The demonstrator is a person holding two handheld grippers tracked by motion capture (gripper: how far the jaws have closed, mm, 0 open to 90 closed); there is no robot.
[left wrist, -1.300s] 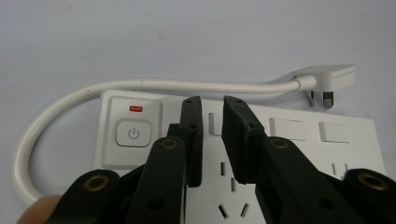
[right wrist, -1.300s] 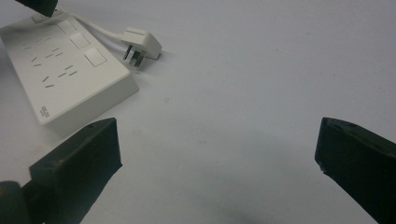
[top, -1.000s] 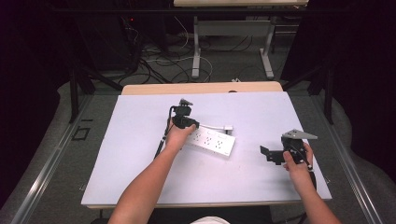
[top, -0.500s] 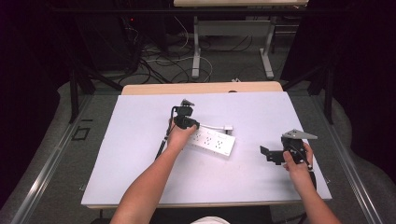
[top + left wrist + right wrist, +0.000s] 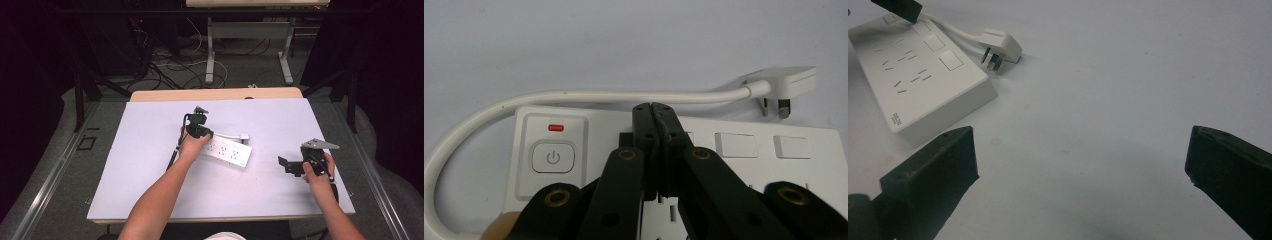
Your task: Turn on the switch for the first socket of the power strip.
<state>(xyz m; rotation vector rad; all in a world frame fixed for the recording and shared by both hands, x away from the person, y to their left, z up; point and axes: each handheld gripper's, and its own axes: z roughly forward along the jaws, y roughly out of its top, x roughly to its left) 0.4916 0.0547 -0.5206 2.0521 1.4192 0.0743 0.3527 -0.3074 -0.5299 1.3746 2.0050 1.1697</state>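
Power strip [image 5: 227,152]: lay flat near the middle of the bench [image 5: 150,150], long side running left to right and angled a little. Looked like hard, glossy white plastic, a slab with rounded corners. Carried a square power button [image 5: 553,157] with a small red indicator [image 5: 556,128] above it, a row of blank rectangular covers and slotted sockets. Trailed a thick, smooth white cord [image 5: 599,95] that looped round the button end and ran along the far side to a flat angular plug [image 5: 784,85] with bare metal pins.

Left gripper [image 5: 654,112]: fingers [image 5: 644,125] closed tip to tip, gripping nothing, poised over the strip's top face just right of the button; could not tell whether touching.

Right gripper [image 5: 1083,165]: fingers [image 5: 933,165] spread wide, empty, well to the right of the strip above bare bench.

Risks, as judged: could skid on the slick casing if pushed down off-centre; could shove the light strip along the smooth bench with nothing bracing it; could miss the button and land on its raised frame; could snag the springy cord and swing the plug round.
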